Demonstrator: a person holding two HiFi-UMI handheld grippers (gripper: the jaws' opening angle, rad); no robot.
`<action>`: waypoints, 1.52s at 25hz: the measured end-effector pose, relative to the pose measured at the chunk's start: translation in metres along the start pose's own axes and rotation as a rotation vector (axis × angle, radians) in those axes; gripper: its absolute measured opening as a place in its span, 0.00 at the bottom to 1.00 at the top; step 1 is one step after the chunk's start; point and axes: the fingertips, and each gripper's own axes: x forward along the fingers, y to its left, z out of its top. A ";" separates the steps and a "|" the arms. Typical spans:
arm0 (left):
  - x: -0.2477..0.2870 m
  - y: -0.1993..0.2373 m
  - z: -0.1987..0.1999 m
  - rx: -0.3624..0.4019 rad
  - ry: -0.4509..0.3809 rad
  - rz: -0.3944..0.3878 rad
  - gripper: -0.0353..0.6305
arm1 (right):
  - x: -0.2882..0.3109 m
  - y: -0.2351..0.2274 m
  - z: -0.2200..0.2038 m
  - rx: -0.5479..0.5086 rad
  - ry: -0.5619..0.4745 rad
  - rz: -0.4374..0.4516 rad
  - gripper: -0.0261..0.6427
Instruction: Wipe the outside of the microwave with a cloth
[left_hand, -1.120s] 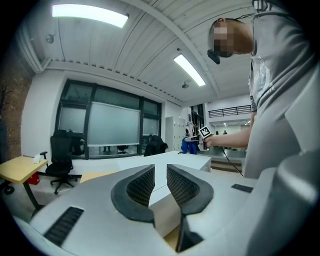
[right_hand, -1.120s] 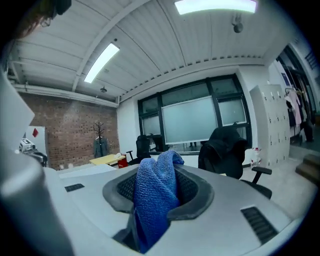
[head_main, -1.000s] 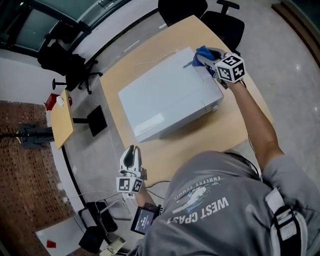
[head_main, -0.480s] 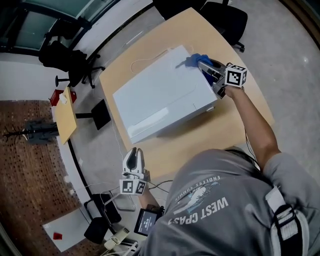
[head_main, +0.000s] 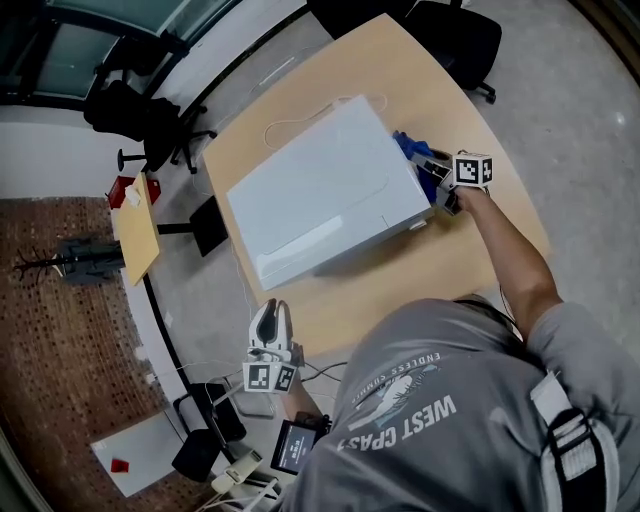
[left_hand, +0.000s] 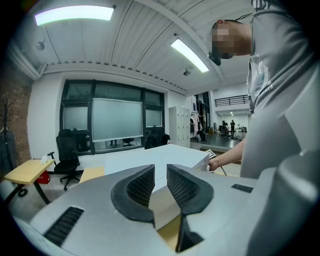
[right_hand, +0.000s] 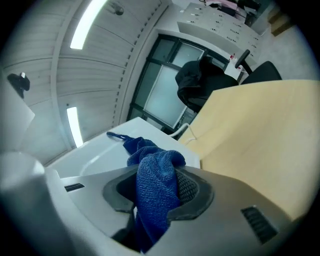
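1. The right gripper (head_main: 436, 178) is clamping a blue cloth (head_main: 408, 148) between its jaws. A bunch of it is sticking out past the tips, so it is fabric and not hard plastic that is meeting the surface.
2. The microwave (head_main: 320, 195) is sitting in the middle of the tabletop (head_main: 480, 235), with bare wood all round it. That is probably why the person is able to reach its side walls as well as its top.
3. The right gripper is lying low beside the microwave's right side wall and pointing along it, with the cloth bunched against the wall's far upper part. This judges as the side-wiping step, since the broad top is showing no cloth on it now.
4. In the right gripper view the cloth is filling the whole gap between the jaws and hanging down below them. Such a deep hold should be stopping it from slipping out during a stroke.
5. The left gripper (head_main: 270, 335) is hovering off the near edge of the tabletop, well apart from the microwave. Its jaws are standing with only a narrow gap and nothing between them, and it seems parked out of the way.
6. A thin white cord (head_main: 290, 125) is trailing over the tabletop behind the microwave, away from the side being wiped, so it is not looking likely to snag the cloth.
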 end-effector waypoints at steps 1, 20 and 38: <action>0.003 -0.001 0.000 0.003 0.001 -0.002 0.18 | 0.001 -0.009 -0.007 0.003 0.027 -0.023 0.24; 0.026 -0.017 -0.001 0.002 -0.011 -0.063 0.18 | -0.028 -0.046 -0.067 0.044 0.210 -0.140 0.23; 0.004 -0.006 0.010 -0.001 -0.065 -0.048 0.18 | -0.035 -0.025 -0.035 -0.089 0.241 -0.176 0.23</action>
